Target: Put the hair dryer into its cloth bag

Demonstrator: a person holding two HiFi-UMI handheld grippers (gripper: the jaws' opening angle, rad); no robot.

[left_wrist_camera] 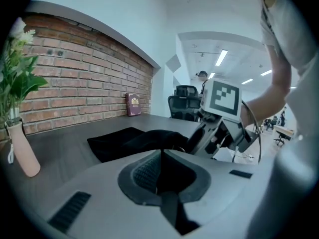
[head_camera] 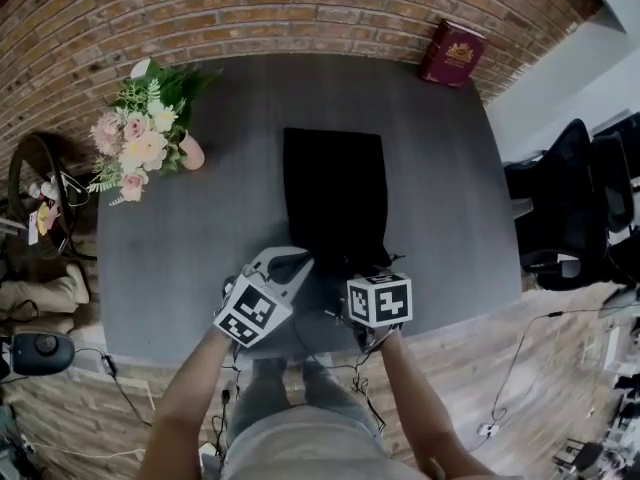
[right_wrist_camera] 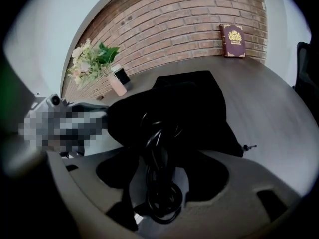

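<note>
By the surface's (head_camera: 200, 248) near edge, the left gripper's (left_wrist_camera: 159, 153) jaws clench the bag (head_camera: 335, 193), the right gripper's (right_wrist_camera: 163, 166) gape around the cord (right_wrist_camera: 160, 203).

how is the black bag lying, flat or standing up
Flat: the black cloth bag lies spread on the table, its near end bunched up.

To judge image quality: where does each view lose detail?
Head view: wide lens bends the brick wall; the black bag shows no folds. Left gripper view: ceiling lights glare. Right gripper view: bag and cable merge in darkness.
</note>
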